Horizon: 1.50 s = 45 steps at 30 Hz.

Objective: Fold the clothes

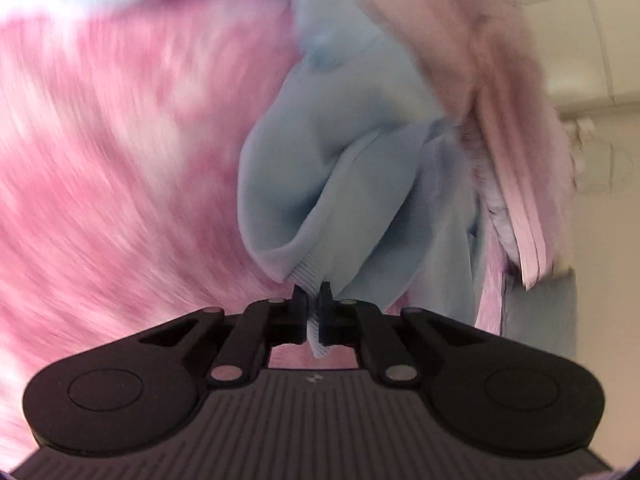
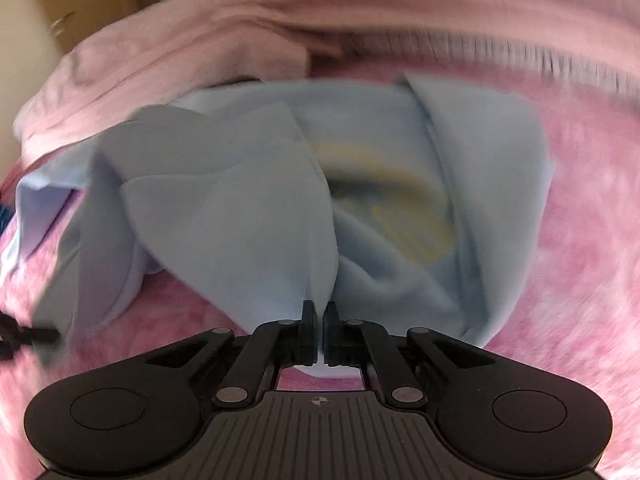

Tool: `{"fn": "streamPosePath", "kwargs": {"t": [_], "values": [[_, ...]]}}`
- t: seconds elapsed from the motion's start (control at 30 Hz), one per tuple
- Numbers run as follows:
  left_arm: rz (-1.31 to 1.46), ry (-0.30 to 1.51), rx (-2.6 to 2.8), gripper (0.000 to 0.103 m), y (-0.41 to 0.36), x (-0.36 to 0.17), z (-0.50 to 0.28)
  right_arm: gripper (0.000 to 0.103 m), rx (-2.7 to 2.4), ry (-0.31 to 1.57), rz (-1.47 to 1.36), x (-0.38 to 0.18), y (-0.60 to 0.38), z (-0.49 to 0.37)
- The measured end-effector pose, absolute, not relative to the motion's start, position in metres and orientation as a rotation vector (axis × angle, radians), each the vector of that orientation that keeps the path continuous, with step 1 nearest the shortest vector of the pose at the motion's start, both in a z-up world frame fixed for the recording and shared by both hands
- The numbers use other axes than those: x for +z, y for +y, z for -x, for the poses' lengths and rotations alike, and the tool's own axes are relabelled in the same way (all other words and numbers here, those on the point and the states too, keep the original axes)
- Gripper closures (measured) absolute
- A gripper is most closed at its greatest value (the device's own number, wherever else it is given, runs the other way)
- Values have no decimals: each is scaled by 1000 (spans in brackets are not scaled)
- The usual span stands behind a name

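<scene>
Left wrist view: the left gripper [image 1: 314, 300] is clamped tight on a ribbed hem [image 1: 307, 274] of the light blue garment [image 1: 320, 152], with a strip of the rib seen poking out below the pads. From that pinch the blue cloth is bunched up in loose folds and is spread away over a pink fuzzy blanket [image 1: 120, 160]. A pale pink garment [image 1: 508, 120] is seen just beside the blue one on the right, partly overlapping it; a pale wall is visible behind. Much of the frame is motion-blurred.

Right wrist view: the right gripper [image 2: 319, 328] is likewise closed on an edge of the light blue garment [image 2: 240, 208], fabric being visible between and under the jaws. A yellow print [image 2: 400, 208] is made out on the garment's middle, blurred. The cloth is rumpled, lying on the pink fuzzy blanket [image 2: 580, 220]. The pale pink garment [image 2: 180, 52] is heaped behind it, touching its far edge. A wooden door is glimpsed at top left.

Progress is judged early: two edges are gripped, but no flat, squared fold is shown yet. The garment is still to be spread out, folded and smoothed, and the pink one appears unfolded too.
</scene>
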<state>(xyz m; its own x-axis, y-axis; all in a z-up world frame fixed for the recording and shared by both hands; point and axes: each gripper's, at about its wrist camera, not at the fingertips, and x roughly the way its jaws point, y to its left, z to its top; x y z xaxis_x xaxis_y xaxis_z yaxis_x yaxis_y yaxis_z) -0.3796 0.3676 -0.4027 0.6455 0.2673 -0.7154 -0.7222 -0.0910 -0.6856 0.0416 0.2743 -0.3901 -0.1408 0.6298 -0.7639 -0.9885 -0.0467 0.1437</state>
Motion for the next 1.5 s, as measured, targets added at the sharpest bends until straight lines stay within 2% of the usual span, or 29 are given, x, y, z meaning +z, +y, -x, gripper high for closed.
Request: {"fn": "streamPosePath", "kwargs": {"t": [0.1, 0.17, 0.23, 0.3, 0.37, 0.4, 0.5, 0.73, 0.8, 0.83, 0.87, 0.9, 0.93, 0.97, 1.13, 1.2, 1.23, 1.27, 1.3, 1.33, 1.37, 1.43, 1.5], "values": [[1289, 497, 889, 101, 355, -358, 429, 103, 1597, 701, 656, -356, 224, -52], [1181, 667, 888, 99, 339, -342, 455, 102, 1547, 711, 738, -346, 191, -69], [1156, 829, 895, 97, 323, -345, 467, 102, 1498, 819, 833, -348, 161, -86], [1163, 926, 957, 96, 302, -352, 476, 89, 1411, 983, 911, -361, 140, -92], [1177, 927, 962, 94, 283, -354, 480, 68, 1252, 1034, 978, -371, 120, -90], [1176, 911, 966, 87, 276, -352, 483, 65, 1210, 1043, 944, -371, 109, -89], [1176, 886, 952, 81, 262, -356, 473, 63, 1142, 1120, 705, -362, 87, -81], [1159, 857, 914, 81, 266, -364, 453, 63, 1395, 1024, 607, -355, 144, -19], [1161, 833, 914, 79, 268, -363, 458, 52, 1471, 1004, 671, -368, 168, -2], [1168, 827, 915, 79, 271, -364, 460, 36, 1488, 981, 727, -379, 178, 6], [1174, 822, 916, 79, 273, -365, 463, 35, 1504, 957, 782, -389, 188, 14], [1178, 817, 914, 79, 274, -366, 466, 35, 1526, 924, 825, -397, 190, 20], [1180, 816, 912, 79, 274, -366, 469, 57, 1548, 889, 865, -403, 189, 25], [1179, 815, 909, 79, 274, -366, 472, 96, 1594, 869, 869, -402, 183, 29], [1201, 808, 891, 79, 277, -370, 487, 99, 1662, 823, 815, -355, 101, 36], [1206, 808, 876, 79, 281, -371, 491, 98, 1562, 851, 945, -350, 55, 40], [1207, 808, 866, 78, 284, -372, 492, 92, 1471, 909, 993, -354, 39, 35], [1208, 808, 856, 76, 287, -373, 492, 78, 1372, 974, 1031, -358, 23, 29], [1208, 808, 846, 74, 291, -374, 491, 72, 1271, 1037, 1068, -363, 7, 23], [1208, 808, 836, 73, 295, -376, 490, 59, 1160, 1088, 1032, -364, -4, 16], [1208, 803, 821, 72, 299, -377, 488, 53, 1047, 1133, 980, -366, -14, 9], [1208, 800, 800, 69, 306, -381, 483, 45, 950, 1211, 648, -356, -31, -2], [1209, 804, 789, 68, 312, -387, 478, 45, 902, 1293, 324, -353, -36, -2]]}}
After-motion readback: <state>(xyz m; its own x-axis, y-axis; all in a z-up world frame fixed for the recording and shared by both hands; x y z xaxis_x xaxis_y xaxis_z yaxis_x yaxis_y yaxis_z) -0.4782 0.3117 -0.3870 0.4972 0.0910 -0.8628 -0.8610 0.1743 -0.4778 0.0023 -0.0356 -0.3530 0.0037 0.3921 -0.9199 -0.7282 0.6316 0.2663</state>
